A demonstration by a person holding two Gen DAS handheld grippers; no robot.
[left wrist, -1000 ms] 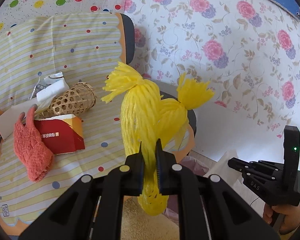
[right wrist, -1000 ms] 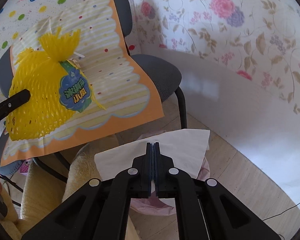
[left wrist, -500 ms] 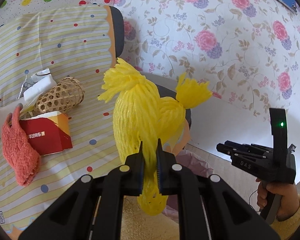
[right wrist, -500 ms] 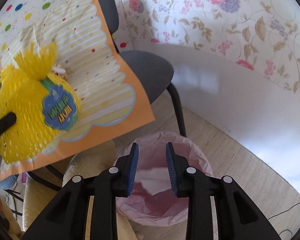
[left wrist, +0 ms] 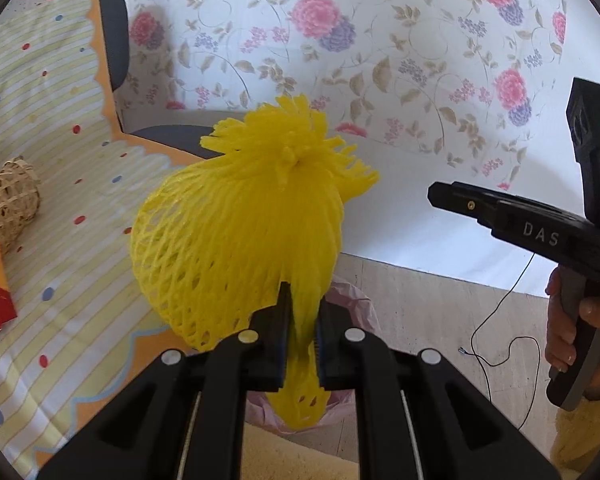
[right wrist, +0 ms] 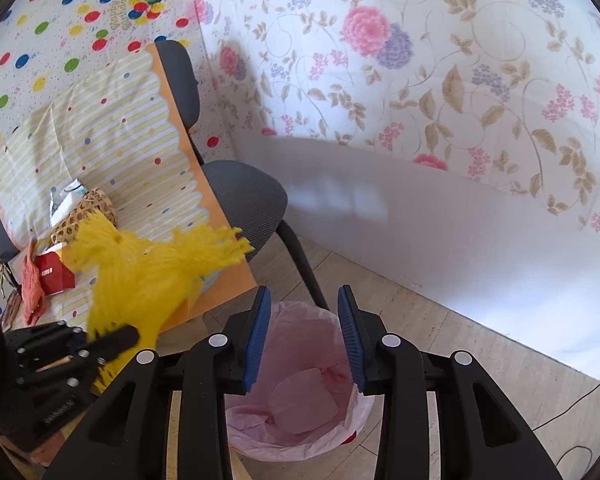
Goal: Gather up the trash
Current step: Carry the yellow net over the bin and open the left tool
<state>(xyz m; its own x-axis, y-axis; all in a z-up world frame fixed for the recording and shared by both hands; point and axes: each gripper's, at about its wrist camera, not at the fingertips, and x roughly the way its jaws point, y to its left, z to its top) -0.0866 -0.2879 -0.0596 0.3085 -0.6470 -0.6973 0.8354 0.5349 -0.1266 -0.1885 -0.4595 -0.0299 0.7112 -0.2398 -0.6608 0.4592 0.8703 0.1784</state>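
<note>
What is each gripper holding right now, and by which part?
Left gripper pinches the yellow mesh bag near its lower end. Right gripper holds nothing, jaws just opened.

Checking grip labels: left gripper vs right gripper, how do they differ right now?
Left gripper is clamped on the yellow mesh bag; right gripper holds nothing.
Left jaws stand nearly together, pinching the mesh; right jaws stand apart, having just been opening.
The right one hangs over the pink-lined bin; the left one, with the bag, is beside it, by the table edge.
Both are black, hand-held and angled downward.
</note>
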